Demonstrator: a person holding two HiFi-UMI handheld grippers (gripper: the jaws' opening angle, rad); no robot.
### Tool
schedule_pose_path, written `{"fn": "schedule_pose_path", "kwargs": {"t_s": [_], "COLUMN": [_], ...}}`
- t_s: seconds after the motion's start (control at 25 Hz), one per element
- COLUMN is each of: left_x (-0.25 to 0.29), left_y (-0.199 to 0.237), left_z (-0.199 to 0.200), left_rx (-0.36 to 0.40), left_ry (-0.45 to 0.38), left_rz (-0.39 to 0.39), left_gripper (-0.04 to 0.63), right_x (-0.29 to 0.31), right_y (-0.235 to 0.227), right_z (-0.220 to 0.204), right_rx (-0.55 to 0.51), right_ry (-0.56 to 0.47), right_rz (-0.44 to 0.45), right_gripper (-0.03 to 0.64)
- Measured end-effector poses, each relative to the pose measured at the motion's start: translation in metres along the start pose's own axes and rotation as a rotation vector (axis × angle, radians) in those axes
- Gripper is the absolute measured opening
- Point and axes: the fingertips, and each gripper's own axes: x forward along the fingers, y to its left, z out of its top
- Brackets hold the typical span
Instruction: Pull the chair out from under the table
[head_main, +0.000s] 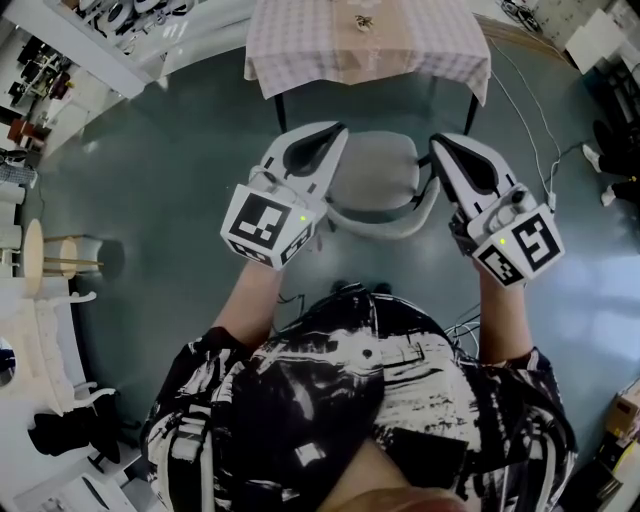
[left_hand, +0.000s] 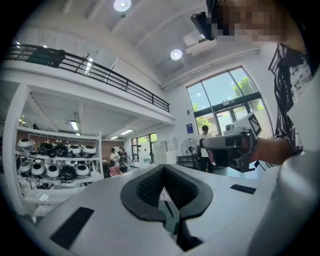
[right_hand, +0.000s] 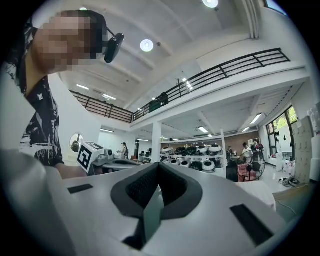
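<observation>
Chair (head_main: 375, 178) flanked by left gripper (head_main: 333, 137) and right gripper (head_main: 441, 147), both jaws closed, empty.

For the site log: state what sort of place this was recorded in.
Probably a big workshop or lab hall. It has an upper gallery with a black railing, open shelves of helmet-like gear, and a bare grey floor with a cloth-covered table.
</observation>
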Motion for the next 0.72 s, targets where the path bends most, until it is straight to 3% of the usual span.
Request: {"fn": "schedule_pose_path", "kwargs": {"t_s": [0.72], "left_x": [0.005], "left_y": [-0.017], "left_z": [0.006], "left_rx": [0.01], "left_ry": [0.005], "left_rz": [-0.013], "left_gripper": [0.002], "right_x": [-0.016], "right_y": [0.001], "right_z": [0.005], "right_rx": [-0.017], "right_ry": [0.009], "right_rz": [-0.009], "right_gripper": [0.0]}}
